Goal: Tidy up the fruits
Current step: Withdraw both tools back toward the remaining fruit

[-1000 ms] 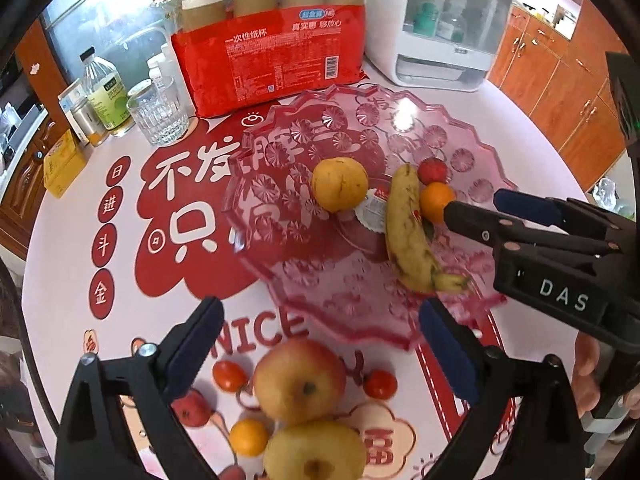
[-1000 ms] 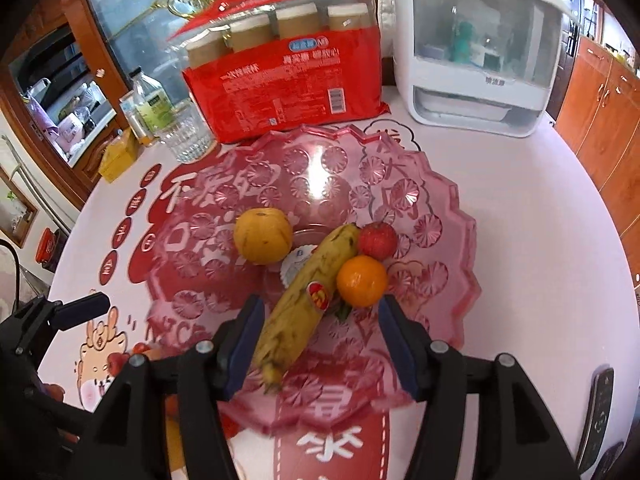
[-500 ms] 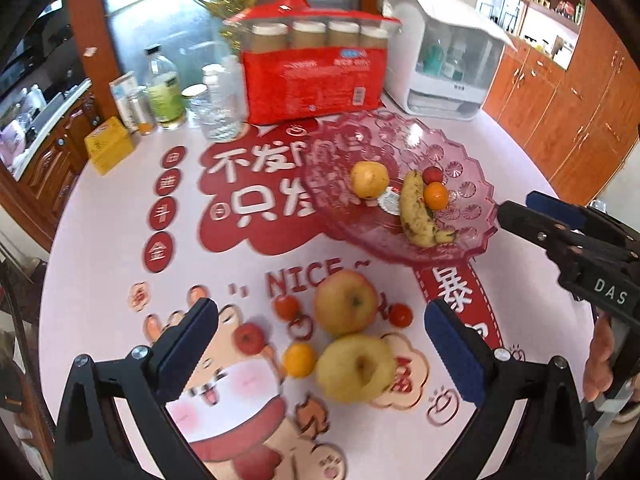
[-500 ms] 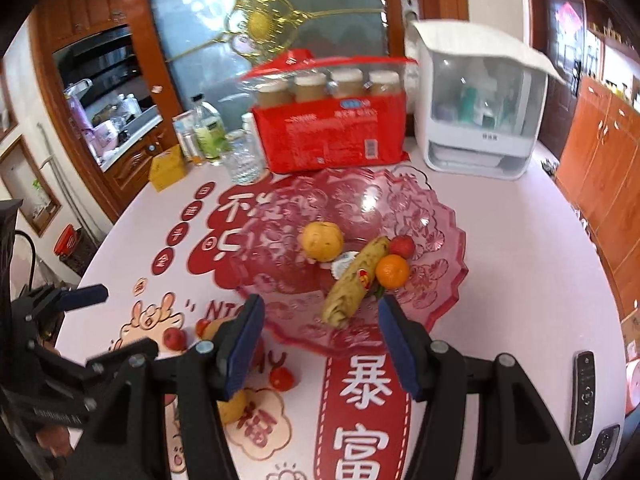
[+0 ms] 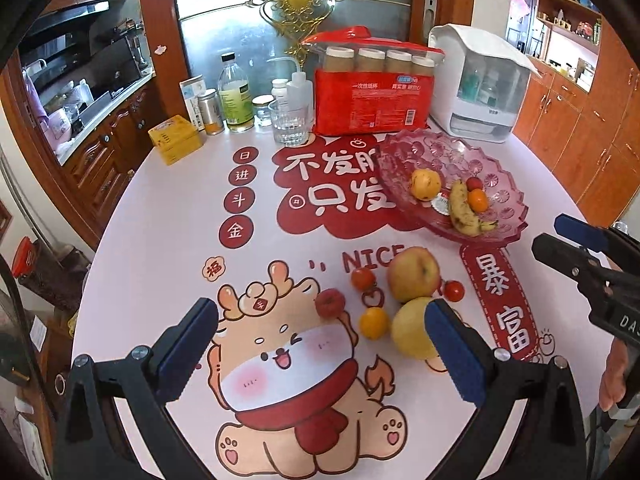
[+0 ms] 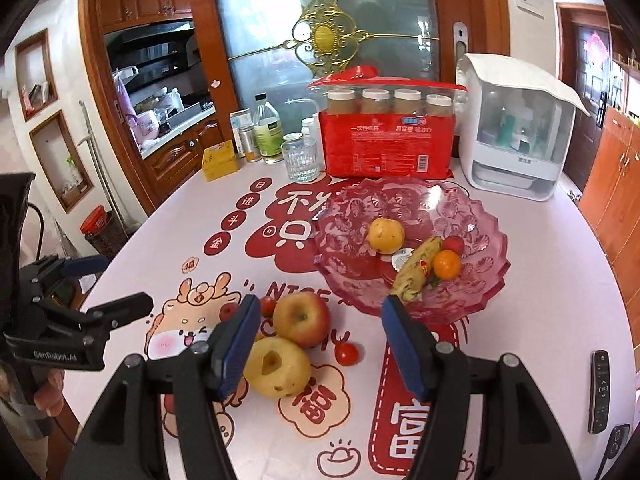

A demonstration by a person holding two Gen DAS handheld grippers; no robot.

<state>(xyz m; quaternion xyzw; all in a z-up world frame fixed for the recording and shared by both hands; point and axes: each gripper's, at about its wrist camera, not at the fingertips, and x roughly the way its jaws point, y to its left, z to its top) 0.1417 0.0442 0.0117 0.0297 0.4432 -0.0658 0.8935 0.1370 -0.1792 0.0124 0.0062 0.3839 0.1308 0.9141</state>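
**Both hand-held grippers released above the loose fruit**

Left wrist view: the left hand-held gripper (image 5: 322, 338) gapes, holding nothing. Red apple (image 5: 413, 274), yellow apple (image 5: 412, 332) and tangerine (image 5: 373, 323) lie at 1 o'clock; bare counter (image 5: 160, 240) spreads toward 10.

Right wrist view: the right hand-held gripper (image 6: 318, 342) gapes, empty. The pink fruit bowl (image 6: 472, 216) at 1 o'clock holds a banana (image 6: 416, 268); a remote (image 6: 600, 390) lies near the counter's 3 o'clock edge.

Banana (image 6: 416, 268) in bowl (image 6: 486, 276); apples (image 6: 301, 318) before it on table (image 6: 540, 320).

Home dining-kitchen: wooden cabinets (image 5: 576, 128), range hood (image 6: 152, 46), festive tablecloth (image 5: 168, 240), paper-cup pack (image 6: 390, 140).
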